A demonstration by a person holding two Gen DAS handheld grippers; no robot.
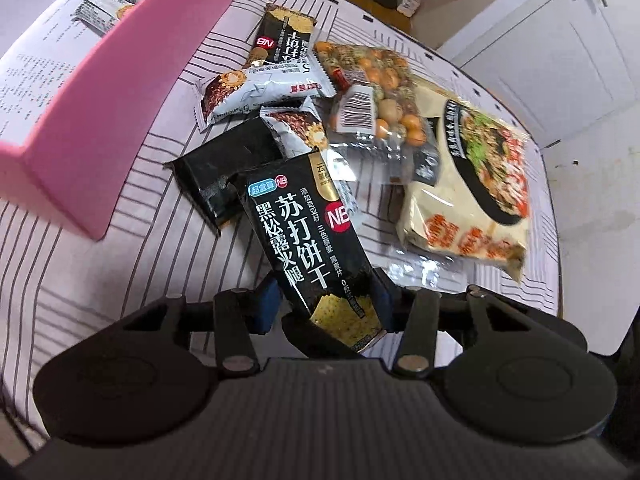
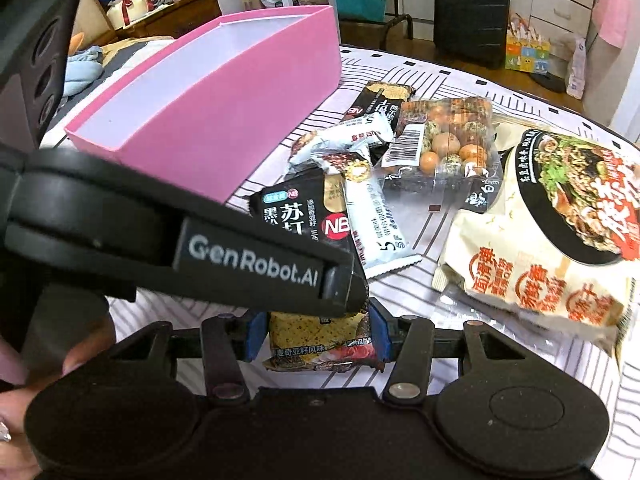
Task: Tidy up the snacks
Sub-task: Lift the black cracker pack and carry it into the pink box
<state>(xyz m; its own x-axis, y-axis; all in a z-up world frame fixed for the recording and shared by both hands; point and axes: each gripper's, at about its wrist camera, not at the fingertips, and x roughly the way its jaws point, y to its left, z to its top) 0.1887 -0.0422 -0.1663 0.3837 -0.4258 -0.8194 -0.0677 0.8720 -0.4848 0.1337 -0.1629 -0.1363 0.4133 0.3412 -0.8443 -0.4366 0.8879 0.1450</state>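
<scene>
My left gripper (image 1: 324, 300) is shut on the near end of a black soda cracker packet (image 1: 304, 224), which sticks out forward over the snack pile. In the right wrist view the same packet (image 2: 304, 216) lies between my right gripper's (image 2: 318, 332) blue pads (image 2: 256, 334); the left gripper (image 2: 344, 288) crosses over it from the left. The right jaws sit close to the packet's sides; contact is unclear. The pink box (image 2: 224, 100) stands open at the left, and it also shows in the left wrist view (image 1: 120, 92).
On the striped tablecloth (image 1: 100, 280) lie white snack bars (image 1: 256, 92), another black cracker packet (image 1: 280, 36), a bag of coated nuts (image 1: 376, 92) and a large noodle bag (image 1: 476, 184). A snack bar lies on printed paper (image 1: 36, 64). A suitcase (image 2: 472, 8) stands behind.
</scene>
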